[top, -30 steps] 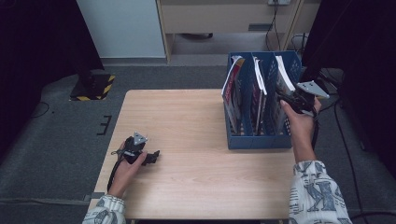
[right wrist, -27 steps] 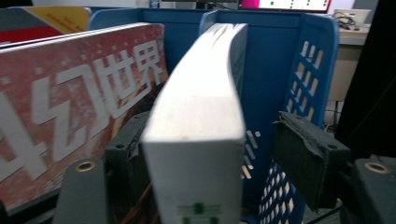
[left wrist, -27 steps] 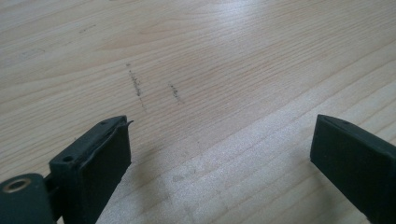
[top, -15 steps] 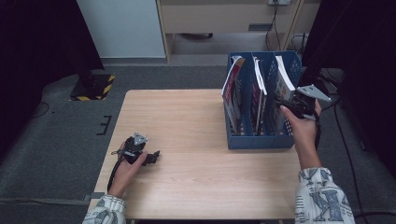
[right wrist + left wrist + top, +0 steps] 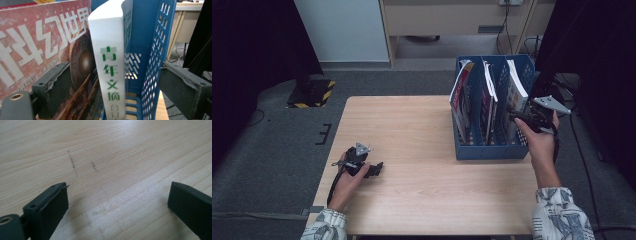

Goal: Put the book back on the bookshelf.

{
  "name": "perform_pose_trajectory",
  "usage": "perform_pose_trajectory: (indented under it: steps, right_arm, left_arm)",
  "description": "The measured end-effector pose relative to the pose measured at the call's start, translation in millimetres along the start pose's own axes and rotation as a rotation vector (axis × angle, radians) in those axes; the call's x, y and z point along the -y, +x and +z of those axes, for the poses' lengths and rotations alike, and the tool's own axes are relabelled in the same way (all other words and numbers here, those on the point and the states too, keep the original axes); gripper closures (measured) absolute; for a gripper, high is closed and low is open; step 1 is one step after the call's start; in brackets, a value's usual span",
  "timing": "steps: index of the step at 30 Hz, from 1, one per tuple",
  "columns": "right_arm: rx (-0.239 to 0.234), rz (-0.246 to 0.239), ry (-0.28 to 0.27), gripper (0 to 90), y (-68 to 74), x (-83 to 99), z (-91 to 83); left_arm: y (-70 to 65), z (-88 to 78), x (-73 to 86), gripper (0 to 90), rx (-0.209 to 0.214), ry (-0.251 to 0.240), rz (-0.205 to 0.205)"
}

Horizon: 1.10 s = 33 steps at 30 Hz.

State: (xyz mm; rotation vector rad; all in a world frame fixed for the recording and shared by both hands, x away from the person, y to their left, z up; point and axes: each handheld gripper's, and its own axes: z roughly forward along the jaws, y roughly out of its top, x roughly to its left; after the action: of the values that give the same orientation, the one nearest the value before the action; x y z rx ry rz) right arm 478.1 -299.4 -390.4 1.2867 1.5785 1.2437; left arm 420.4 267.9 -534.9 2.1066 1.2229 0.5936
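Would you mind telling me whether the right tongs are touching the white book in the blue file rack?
Apart. In the right gripper view the right tongs stand open, with a clear gap between each jaw and the white book in the blue file rack.

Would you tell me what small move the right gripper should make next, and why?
Probably ease the right gripper forward and close it on the white-spined book. Its jaws stand open, the book's spine lies between them but nearer the left one, and the blue file rack's wall is also in the gap, so a slight shift left first may be wise.
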Motion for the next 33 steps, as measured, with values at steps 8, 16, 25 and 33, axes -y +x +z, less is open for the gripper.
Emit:
perform_pose_trajectory:
  steps: [8,16,25,33]
  right_arm:
    - [-0.020,-0.007,0.023,9.4,7.1,10.2,-8.9]
    - [-0.012,-0.006,0.024,7.9,11.4,20.1,-19.2]
    - [-0.016,0.019,0.032,7.2,12.9,33.6,-25.2]
    - [-0.030,0.034,0.021,5.4,12.8,31.4,-35.3]
  left_arm:
    - [1.1,0.9,1.7,1.3,0.009,-0.003,-0.032]
    - [1.7,1.5,1.8,1.3,0.034,0.009,-0.052]
    - [1.8,1.9,1.8,0.4,0.032,0.011,-0.057]
    - [1.4,1.8,1.9,0.2,0.027,0.012,-0.062]
